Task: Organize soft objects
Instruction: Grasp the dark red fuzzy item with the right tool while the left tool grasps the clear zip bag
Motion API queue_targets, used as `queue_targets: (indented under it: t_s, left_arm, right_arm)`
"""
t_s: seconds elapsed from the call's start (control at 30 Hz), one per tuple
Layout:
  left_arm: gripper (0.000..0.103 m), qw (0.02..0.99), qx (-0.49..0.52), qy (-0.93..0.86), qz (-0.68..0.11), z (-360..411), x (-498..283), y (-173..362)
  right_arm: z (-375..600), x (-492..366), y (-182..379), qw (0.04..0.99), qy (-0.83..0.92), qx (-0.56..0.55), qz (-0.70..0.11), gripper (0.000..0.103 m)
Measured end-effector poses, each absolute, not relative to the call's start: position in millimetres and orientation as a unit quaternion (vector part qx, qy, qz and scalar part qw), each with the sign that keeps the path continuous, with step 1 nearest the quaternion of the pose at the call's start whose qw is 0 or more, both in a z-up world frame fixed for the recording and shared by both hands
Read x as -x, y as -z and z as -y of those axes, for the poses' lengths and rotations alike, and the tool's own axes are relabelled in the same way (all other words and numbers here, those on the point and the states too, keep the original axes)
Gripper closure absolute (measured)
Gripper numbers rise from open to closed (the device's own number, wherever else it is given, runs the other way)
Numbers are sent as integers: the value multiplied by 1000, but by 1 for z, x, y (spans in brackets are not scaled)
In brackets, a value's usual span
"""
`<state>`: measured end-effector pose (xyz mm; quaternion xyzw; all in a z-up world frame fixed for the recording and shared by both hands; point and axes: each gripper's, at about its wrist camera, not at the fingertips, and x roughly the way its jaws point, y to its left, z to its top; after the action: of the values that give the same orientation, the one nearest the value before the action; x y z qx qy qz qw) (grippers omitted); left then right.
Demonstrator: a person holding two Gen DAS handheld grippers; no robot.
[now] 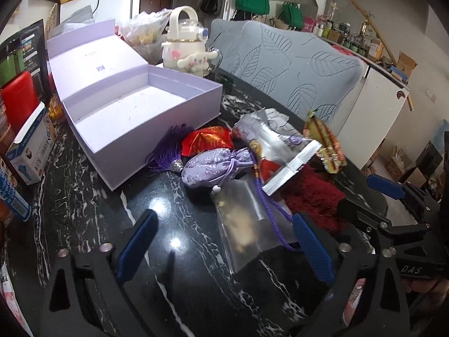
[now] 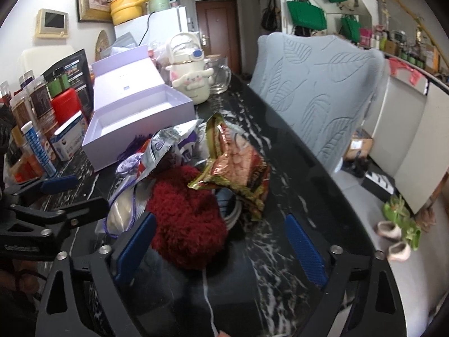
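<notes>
Soft things lie heaped on the black marble table (image 1: 174,196) beside an open lilac box (image 1: 134,112): a purple pouch (image 1: 210,168), a red brocade pouch (image 1: 207,140), a purple tassel (image 1: 168,151), a silver packet (image 1: 280,146), a red-gold packet (image 2: 238,168) and a dark red fluffy piece (image 2: 188,221). My left gripper (image 1: 224,245) is open low over the table, with a clear plastic bag (image 1: 247,224) lying between its fingers. My right gripper (image 2: 220,248) is open too. The fluffy piece sits between its fingers, close to the left one.
A white character bottle (image 2: 190,81) and a glass mug (image 2: 219,75) stand behind the box. Jars, a red canister (image 2: 66,106) and cartons (image 1: 31,151) crowd the left side. A grey-blue chair back (image 2: 317,90) stands past the table's right edge.
</notes>
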<state>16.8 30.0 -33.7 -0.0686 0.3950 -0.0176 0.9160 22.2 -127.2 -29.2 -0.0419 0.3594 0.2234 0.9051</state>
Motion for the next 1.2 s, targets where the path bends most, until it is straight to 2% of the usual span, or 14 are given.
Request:
queue_targets:
  t_s: [0.2,0.3,0.33,0.37,0.47,0.67,0.93,1.1,1.2]
  left_arm:
    - [12,906,82,26,-414,-33,-31,46]
    - [12,904,82,30,-418,-31,-34,47]
    - [12,904,81,32,-419,-30,-35,47]
    - [12,903,81,33,-420,-30,-35,47]
    - [12,903,89,40,-418,-31,-30,41]
    - [12,912,88,27,-400,-40,-20,31]
    - [12,900,82,18,-428,-36,-35,48]
    - [12,892,88,43,-441,-23,-44,52]
    - [12,886,78,34,-456,-18,-48,60]
  right_arm:
    - [119,-35,41,885,-262,28,-383,26]
    - [116,-36,46,873,-284,22,-395,46]
    - [115,-36,47,871,-291,19,-395,57]
    - [116,-36,47,869,-297,14,-395,64]
    - [119,-32,43,872,-300,17,-387,72]
    - [136,-23,40,867,-301,21,-396,72]
    - [152,-11,37,872,-279,48,-401,72]
    - [155,-12,40,871,-279,42,-402,62]
    - [154,-14,43,870,-282,41,-401,50]
